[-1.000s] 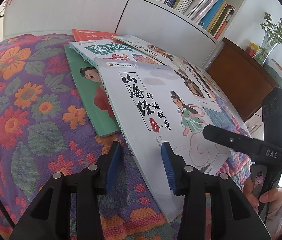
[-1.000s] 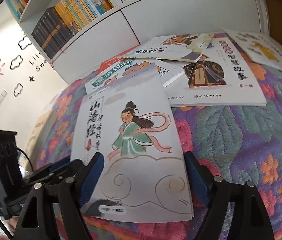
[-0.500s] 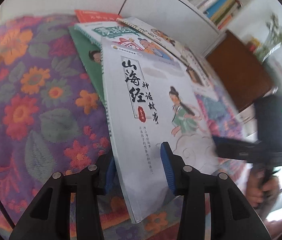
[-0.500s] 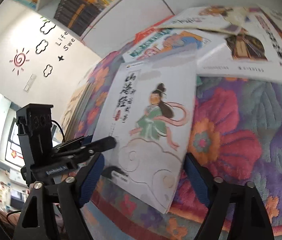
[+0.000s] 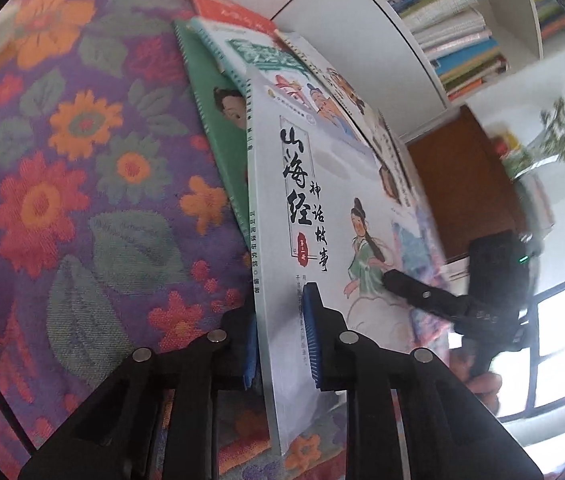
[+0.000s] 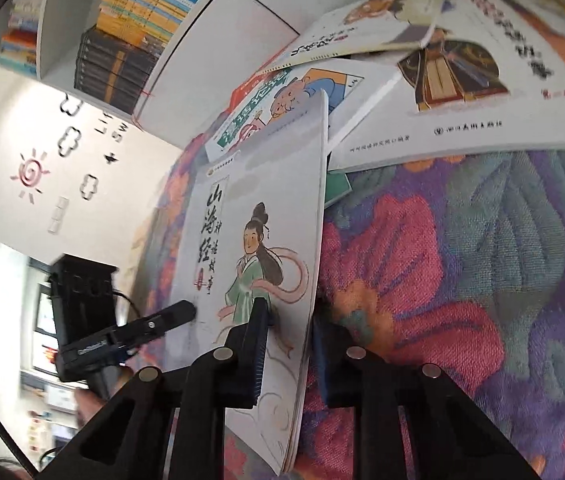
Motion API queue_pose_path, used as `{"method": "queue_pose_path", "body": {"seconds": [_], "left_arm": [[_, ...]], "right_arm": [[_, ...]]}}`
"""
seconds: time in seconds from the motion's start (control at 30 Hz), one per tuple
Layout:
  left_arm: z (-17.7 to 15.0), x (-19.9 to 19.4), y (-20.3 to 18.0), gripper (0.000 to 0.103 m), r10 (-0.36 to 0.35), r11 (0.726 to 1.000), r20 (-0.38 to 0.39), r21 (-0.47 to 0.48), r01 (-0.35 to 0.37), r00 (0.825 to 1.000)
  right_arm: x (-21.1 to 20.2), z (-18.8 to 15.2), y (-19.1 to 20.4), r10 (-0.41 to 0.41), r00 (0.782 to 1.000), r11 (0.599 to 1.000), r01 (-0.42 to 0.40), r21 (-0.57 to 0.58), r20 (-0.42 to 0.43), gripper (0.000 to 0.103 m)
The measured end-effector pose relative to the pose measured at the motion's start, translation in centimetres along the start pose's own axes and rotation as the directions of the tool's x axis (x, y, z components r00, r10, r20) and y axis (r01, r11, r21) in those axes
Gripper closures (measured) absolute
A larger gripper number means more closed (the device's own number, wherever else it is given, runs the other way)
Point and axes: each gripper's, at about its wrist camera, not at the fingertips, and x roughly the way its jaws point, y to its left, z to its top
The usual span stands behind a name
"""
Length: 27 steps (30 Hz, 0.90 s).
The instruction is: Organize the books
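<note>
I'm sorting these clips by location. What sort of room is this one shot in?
Probably a home study or children's reading room. A white bookshelf is packed with books, picture books lie spread on a floral cloth, and sun and cloud wall stickers suggest a child's space.

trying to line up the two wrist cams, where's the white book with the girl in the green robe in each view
Left wrist: white book runs centre to bottom, spine edge between the left gripper pads.
Right wrist: white book centre-left, its right edge in the closing right gripper.
Shared landmark: green-titled book beyond its top.
</note>
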Motion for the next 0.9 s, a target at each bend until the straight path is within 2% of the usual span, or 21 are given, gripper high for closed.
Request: {"method": "queue_pose_path", "body": {"seconds": [0.13, 0.37, 0.9], "left_arm": [[-0.2, -0.3, -1.8, 0.085, 0.092, 0.99, 0.011, 0.102, -0.093, 0.996], [-0.5, -0.4, -4.5, 0.085, 0.219, 0.951, 0.034, 0.218, -0.221, 0.975], [-0.8, -1.5, -4.0, 0.085, 0.195, 0.958, 0.017, 0.21, -0.194, 0.981]], "right_arm": [[-0.6, 0.2, 1.5, -0.057, 0.998, 0.996, 0.058, -0.066, 0.01, 0.084], [-1.3, -0.6, 4.1, -0.061, 0.998, 0.987, 0.063, -0.149, 0.021, 0.084], [-1.0, -0.6, 4.2, -0.076, 0.997, 0.983, 0.079, -0.166, 0.025, 0.084]]}}
